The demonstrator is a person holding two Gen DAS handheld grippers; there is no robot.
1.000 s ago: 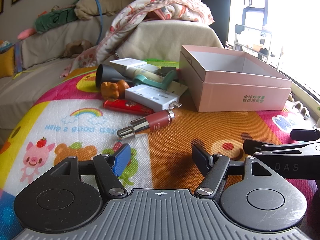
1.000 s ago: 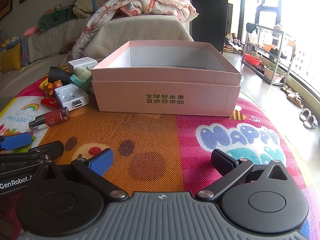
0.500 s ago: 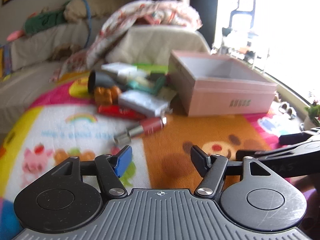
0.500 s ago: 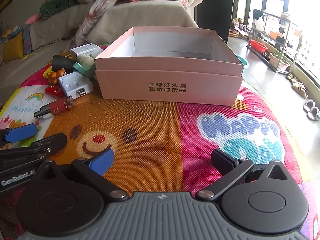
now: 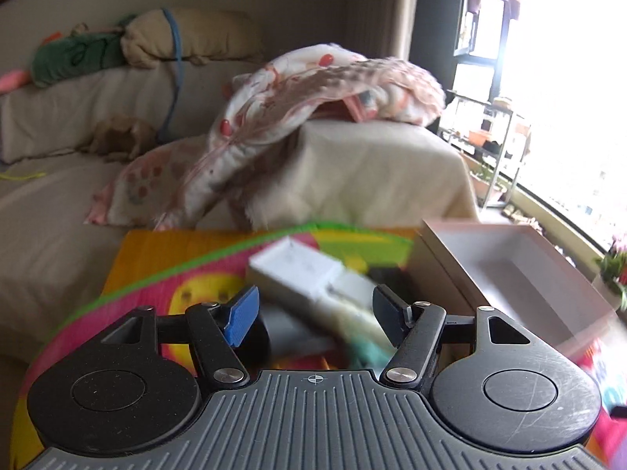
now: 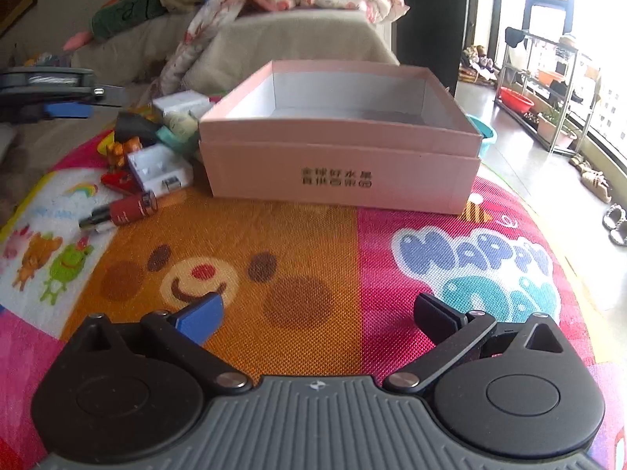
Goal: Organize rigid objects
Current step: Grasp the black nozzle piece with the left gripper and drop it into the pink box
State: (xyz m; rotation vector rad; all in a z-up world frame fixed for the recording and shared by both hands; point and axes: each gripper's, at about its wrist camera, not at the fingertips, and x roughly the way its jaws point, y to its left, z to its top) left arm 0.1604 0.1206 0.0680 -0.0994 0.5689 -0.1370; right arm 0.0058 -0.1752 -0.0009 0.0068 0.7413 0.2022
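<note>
Left gripper (image 5: 315, 309): jaws apart, they have just been closing a little, nothing pressed; it hangs over the white box (image 5: 292, 270)
Right gripper (image 6: 317, 319): jaws wide, empty, above the mat (image 6: 313, 243)
Pink box (image 6: 337, 156): open, on the mat
Small items: heaped just left of pink box

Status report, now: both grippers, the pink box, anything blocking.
Left gripper open, jaws just narrowing, nothing gripped, over the clutter pile. Right gripper open, empty, above the mat. Pink box looks empty. Path clear.
</note>
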